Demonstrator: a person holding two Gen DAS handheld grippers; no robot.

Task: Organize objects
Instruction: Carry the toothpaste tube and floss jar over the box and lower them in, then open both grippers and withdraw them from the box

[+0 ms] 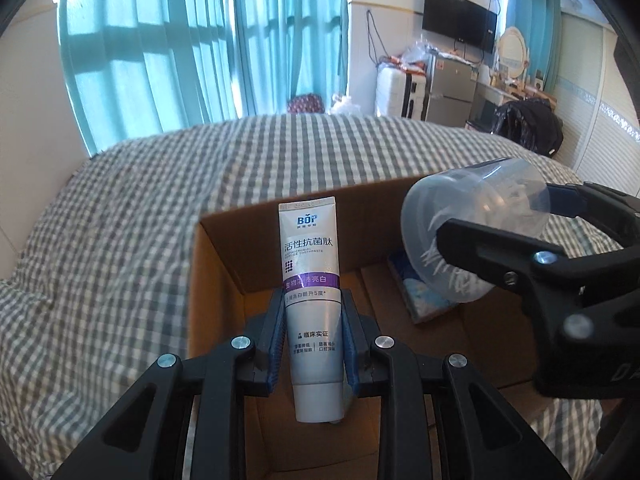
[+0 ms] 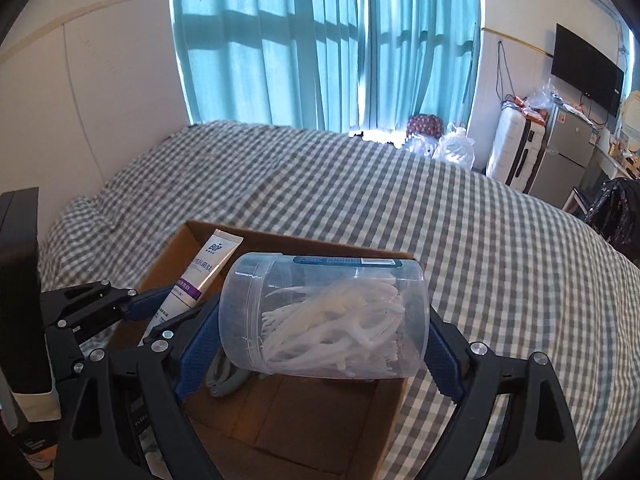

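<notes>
Teal curtains hang behind the checked bed in my left wrist view. I see the toothpaste tube standing upright, crimped end up, white with a purple band, over the open cardboard box. My left hand-held gripper pinches its lower body.

From the right wrist view, my right hand-held gripper, jaws wide, clamps the clear jar of white floss picks, lying crosswise above the box.
</notes>
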